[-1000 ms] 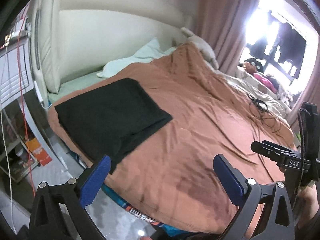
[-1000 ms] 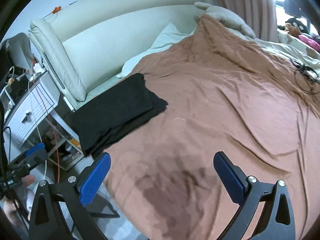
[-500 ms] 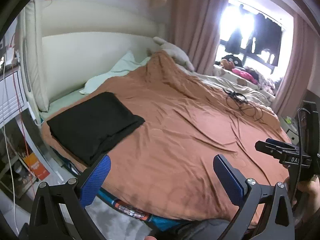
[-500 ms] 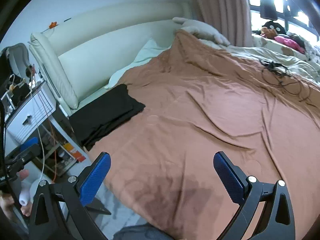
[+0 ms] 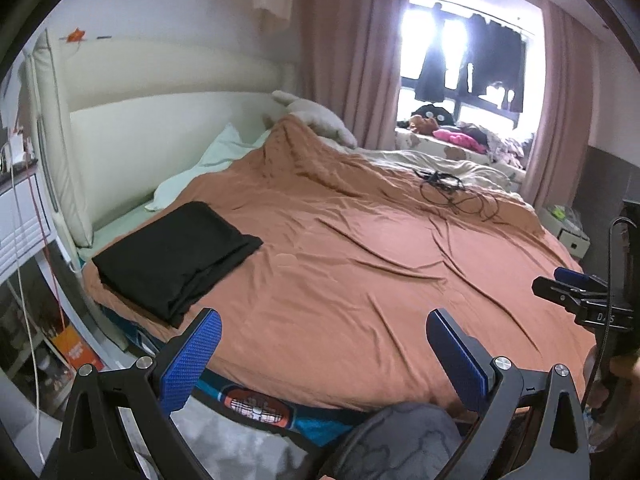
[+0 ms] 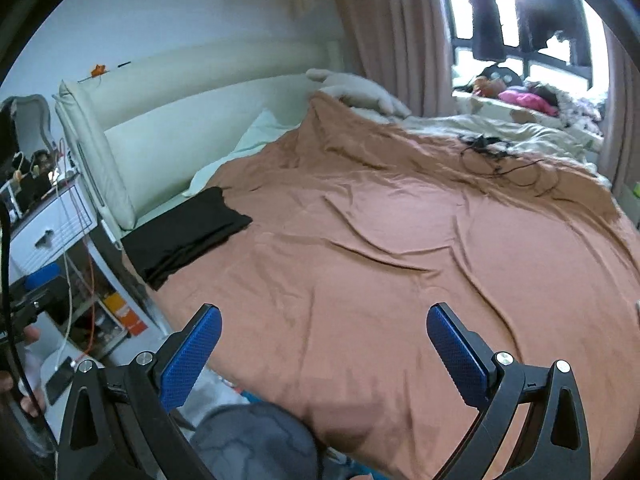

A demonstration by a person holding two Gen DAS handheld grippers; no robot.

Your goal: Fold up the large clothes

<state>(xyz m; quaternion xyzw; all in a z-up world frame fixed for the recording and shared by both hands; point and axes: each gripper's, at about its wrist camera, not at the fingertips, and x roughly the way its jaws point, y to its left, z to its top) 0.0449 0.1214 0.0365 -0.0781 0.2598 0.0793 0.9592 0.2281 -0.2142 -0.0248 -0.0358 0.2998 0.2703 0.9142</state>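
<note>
**Folded black garment sits near bed's edge**

Both claws, left claw [image 5: 322, 344] and right claw [image 6: 324, 340], hang spread wide and empty; the black garment [image 5: 176, 258] lies folded at left of frame, where a careless brush could tip it off the bed [image 5: 360, 272]; tangled cables [image 5: 456, 194] lie upper right, well apart.

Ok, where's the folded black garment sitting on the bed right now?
The folded black garment lies on the brown bedspread at the bed's near-left corner, just below the pale green pillow and beside the cream headboard; both views show it at left.
</note>
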